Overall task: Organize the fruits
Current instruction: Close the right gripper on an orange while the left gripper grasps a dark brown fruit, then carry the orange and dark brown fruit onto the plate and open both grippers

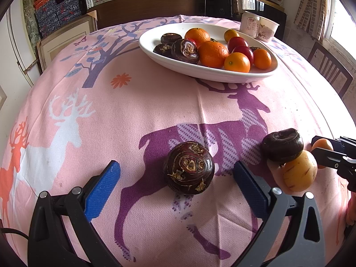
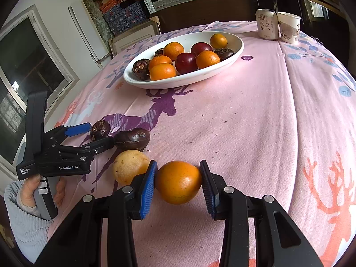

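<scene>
Two tongs: the right tongs (image 2: 178, 183) clamp an orange (image 2: 178, 181), the left tongs (image 1: 175, 178) stand wide around a water chestnut (image 1: 188, 167).

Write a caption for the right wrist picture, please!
Right gripper clamps an orange beside a yellow fruit, white fruit dish beyond.

The table is seen from low and close in both wrist views, each angled steeply down along its own fingers toward the white dish (image 1: 209, 73) at the far side. From the left wrist the dish is met slightly right of centre; from the right wrist it (image 2: 184, 82) is met left of centre. Shared are the dish, the pink tablecloth (image 1: 138, 115) before it, and the loose fruit nearest the cameras.
</scene>
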A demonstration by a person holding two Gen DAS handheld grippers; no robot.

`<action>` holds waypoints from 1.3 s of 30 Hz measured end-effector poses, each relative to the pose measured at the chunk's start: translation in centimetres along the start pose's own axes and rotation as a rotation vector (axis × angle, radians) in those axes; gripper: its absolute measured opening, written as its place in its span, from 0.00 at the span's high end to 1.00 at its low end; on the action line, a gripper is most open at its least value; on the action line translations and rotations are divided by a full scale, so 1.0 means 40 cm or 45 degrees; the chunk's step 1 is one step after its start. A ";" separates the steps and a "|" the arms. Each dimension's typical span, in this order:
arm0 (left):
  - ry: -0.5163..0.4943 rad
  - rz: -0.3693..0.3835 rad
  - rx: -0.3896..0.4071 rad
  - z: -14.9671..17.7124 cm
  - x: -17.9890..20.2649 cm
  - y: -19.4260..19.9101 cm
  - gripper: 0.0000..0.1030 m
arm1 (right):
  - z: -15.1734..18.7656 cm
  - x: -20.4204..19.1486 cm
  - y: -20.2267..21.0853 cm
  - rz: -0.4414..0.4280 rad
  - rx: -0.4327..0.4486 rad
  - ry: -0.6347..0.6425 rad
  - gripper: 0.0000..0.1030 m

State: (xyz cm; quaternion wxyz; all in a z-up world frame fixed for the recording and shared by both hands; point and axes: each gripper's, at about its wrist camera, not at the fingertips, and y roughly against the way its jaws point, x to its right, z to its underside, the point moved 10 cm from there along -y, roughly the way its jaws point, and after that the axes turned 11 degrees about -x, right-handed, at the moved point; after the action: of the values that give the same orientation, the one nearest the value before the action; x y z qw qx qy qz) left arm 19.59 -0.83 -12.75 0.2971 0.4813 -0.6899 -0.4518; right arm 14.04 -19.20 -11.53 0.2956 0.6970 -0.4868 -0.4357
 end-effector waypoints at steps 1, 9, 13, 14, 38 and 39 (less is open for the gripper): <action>-0.001 -0.003 0.002 0.000 0.000 0.001 0.04 | 0.000 0.000 0.000 0.000 0.000 0.000 0.62; 0.047 0.061 0.062 -0.005 -0.013 0.027 0.45 | 0.000 0.009 0.003 -0.017 0.009 -0.027 0.62; 0.064 0.097 0.076 -0.006 -0.013 0.033 0.55 | 0.001 0.013 0.005 -0.029 0.014 -0.042 0.62; 0.059 0.101 0.079 -0.006 -0.008 0.034 0.57 | 0.001 0.014 0.006 -0.033 0.015 -0.046 0.62; 0.075 0.136 0.308 -0.352 0.044 0.110 0.55 | -0.340 -0.026 0.068 0.078 0.290 0.008 0.61; 0.106 0.135 0.328 -0.361 0.037 0.099 0.35 | -0.364 -0.019 0.053 0.050 0.312 -0.013 0.61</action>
State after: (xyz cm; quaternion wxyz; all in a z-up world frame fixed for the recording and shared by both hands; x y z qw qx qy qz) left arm 29.70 -6.57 -3.20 0.2846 0.4967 -0.7536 -0.3231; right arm 26.08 -19.40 -3.04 0.2143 0.7160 -0.5513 -0.3708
